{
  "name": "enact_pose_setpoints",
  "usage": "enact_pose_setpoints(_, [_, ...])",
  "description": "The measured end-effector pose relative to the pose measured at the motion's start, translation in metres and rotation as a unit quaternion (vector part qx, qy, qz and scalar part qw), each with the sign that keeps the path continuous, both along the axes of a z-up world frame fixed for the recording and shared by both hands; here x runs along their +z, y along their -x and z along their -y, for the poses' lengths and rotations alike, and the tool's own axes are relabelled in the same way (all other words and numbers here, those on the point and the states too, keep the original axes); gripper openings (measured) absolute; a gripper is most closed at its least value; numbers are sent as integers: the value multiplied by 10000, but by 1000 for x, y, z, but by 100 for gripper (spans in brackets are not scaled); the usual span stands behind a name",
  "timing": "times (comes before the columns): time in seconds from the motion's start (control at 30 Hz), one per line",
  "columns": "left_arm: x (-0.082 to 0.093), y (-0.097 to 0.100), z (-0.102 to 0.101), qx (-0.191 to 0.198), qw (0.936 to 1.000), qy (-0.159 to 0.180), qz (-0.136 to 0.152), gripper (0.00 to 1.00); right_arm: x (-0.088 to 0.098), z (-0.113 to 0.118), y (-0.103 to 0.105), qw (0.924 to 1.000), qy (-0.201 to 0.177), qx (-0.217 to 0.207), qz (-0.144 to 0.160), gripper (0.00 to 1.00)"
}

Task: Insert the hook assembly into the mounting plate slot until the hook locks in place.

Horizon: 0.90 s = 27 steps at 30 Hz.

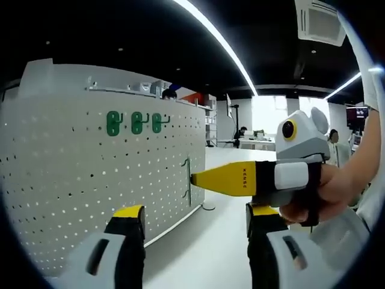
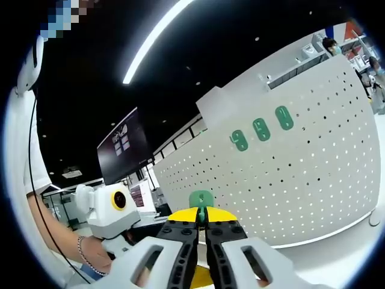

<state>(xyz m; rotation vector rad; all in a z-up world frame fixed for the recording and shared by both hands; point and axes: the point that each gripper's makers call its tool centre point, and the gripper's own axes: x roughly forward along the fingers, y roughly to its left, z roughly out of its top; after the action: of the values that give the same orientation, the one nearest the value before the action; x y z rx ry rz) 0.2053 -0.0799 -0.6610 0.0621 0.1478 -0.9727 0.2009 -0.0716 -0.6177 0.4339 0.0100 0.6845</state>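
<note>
Three green hooks [image 1: 137, 123] already hang in a row near the top of the white pegboard [image 1: 72, 180], the mounting plate that stands upright on a white table [image 1: 210, 241]; they mark the row in which a fourth is presumably meant to sit. In the right gripper view the right gripper [image 2: 202, 226] has its yellow-tipped jaws pressed together on the green hook assembly [image 2: 201, 200], whose rounded plate rises just above the tips, held edge-on and forward so that its back can be offered to a hole. The left gripper view shows that gripper arriving from the right, its yellow nose at the board's near end, touching or just short of a thin dark hook-shaped piece against the perforated face; whether that piece is seated in a slot cannot be told. The left gripper [image 1: 195, 220] hangs back with its jaws spread wide and nothing between them, probably kept clear so the board and hooks stay in sight. By judgement the insertion is under way but the lock is not yet confirmed; alignment with a single hole is the likely difficulty.
</note>
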Motion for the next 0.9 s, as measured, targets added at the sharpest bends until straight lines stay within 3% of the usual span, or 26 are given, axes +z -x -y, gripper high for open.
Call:
enact_pose_setpoints(0.1, [-4,1,1,-2,10000,-21,-70,87,0,0,0,10000,-5,2,-17,0])
enact_pose_setpoints(0.33, [-5,-1,-3,116,9998,-145,15,92,1,-2,0,10000,2,21,-18,0])
enact_pose_setpoints(0.6, [-8,-6,-8,235,9995,-192,-73,92,0,-2,0,10000,48,14,-11,0])
enact_pose_setpoints(0.73, [-10,-6,-9,252,9995,-192,-96,91,-1,9,-5,9976,573,-385,111,0])
enact_pose_setpoints(0.83, [-13,-5,-8,239,9994,-243,-109,91,-2,15,-7,9882,1332,-666,360,0])
enact_pose_setpoints(0.9, [-13,-5,-8,235,9994,-245,-113,91,-1,16,-8,9842,1538,-756,436,0])
